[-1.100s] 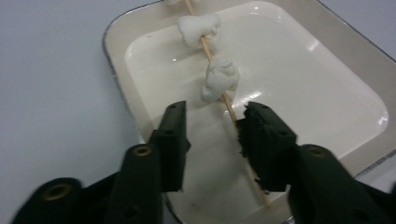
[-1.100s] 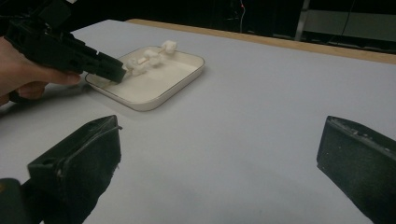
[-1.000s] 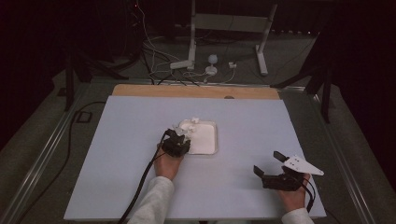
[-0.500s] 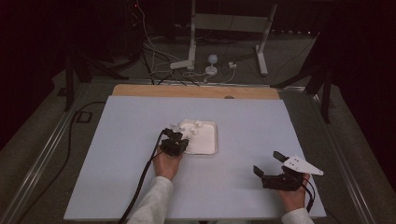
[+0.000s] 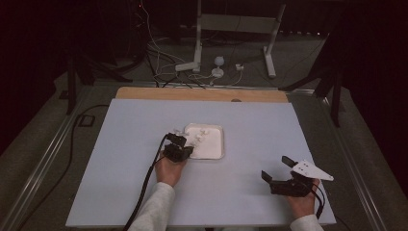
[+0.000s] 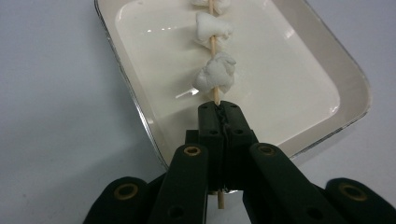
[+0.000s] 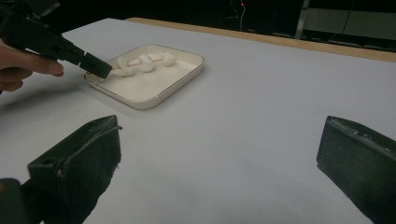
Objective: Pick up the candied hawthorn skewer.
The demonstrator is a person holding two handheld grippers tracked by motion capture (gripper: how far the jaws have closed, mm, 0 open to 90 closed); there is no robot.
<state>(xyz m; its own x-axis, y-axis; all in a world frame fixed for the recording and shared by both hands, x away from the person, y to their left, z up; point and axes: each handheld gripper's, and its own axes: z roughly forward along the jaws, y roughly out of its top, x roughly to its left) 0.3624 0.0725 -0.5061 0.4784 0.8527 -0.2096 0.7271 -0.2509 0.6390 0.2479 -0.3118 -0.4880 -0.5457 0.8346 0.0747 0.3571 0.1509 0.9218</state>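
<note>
My left gripper (image 6: 219,109) is shut on the near end of a thin wooden skewer (image 6: 215,95). The stick carries several white lumps (image 6: 215,77) and reaches out over a white rectangular tray (image 6: 355,84). From above, the left gripper (image 5: 182,143) sits at the left edge of the tray (image 5: 217,150), near the table's middle. My right gripper (image 5: 275,167) rests open near the front right of the table, nothing between its fingers. In the right gripper view its wide-apart jaws (image 7: 224,140) frame bare table, with the left gripper (image 7: 95,65), skewer (image 7: 140,64) and tray (image 7: 187,77) farther off.
The pale table top (image 5: 144,125) ends in a wooden strip (image 5: 202,94) at the far side. Behind it stand a metal stand (image 5: 199,43) and loose cables (image 5: 211,74) on the floor. A black cable (image 5: 149,178) trails from my left gripper toward the front edge.
The white lumps on the skewer have come down from over the tray's far left corner to lie lower over the tray. The left hand shifted slightly. The right gripper stayed put.
</note>
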